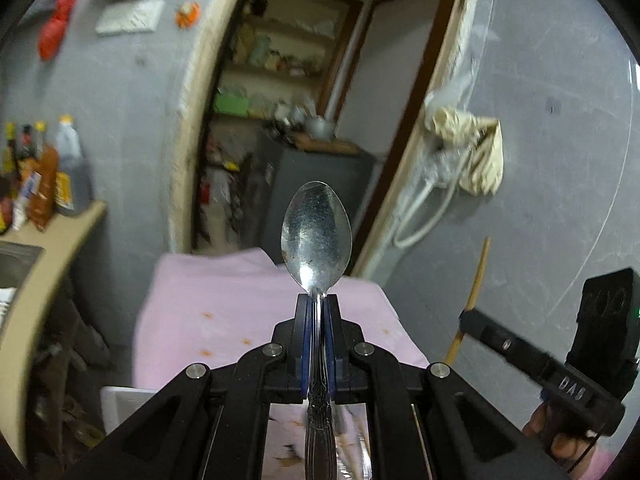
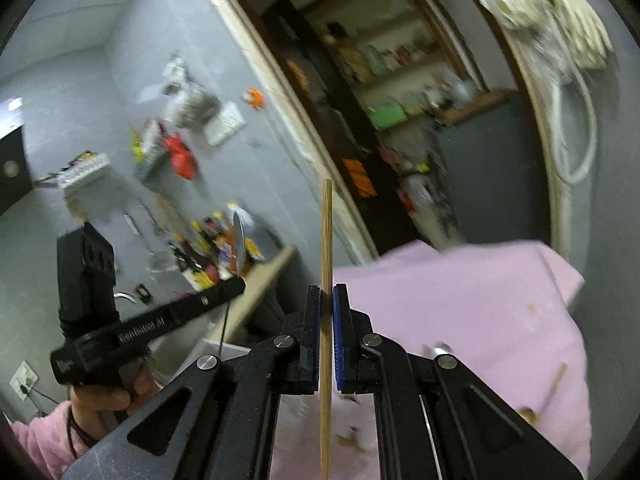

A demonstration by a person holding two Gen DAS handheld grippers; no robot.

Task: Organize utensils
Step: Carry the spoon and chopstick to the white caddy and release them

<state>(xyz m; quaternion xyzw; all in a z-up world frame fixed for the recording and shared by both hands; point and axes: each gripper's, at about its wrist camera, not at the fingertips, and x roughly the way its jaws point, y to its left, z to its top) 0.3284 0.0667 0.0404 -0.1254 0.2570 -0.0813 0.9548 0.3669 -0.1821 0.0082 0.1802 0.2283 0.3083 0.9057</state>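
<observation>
Left gripper (image 1: pixel 317 300): clamped on spoon (image 1: pixel 317 236), bowl upright, raised over pink cloth (image 1: pixel 224 312). Right gripper (image 2: pixel 327 292): clamped on chopstick (image 2: pixel 327 240), vertical, raised beside cloth.

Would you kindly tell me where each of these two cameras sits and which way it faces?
Left wrist: behind the left tongs, facing a doorway beyond the pink cloth; they clamp a spoon. The right tongs and fingers show at right.
Right wrist: behind the right tongs, tilted, facing that doorway; they clamp a wooden stick. The left hand and pink sleeve show at left.
Shared: cloth, doorway, spoon, stick.
</observation>
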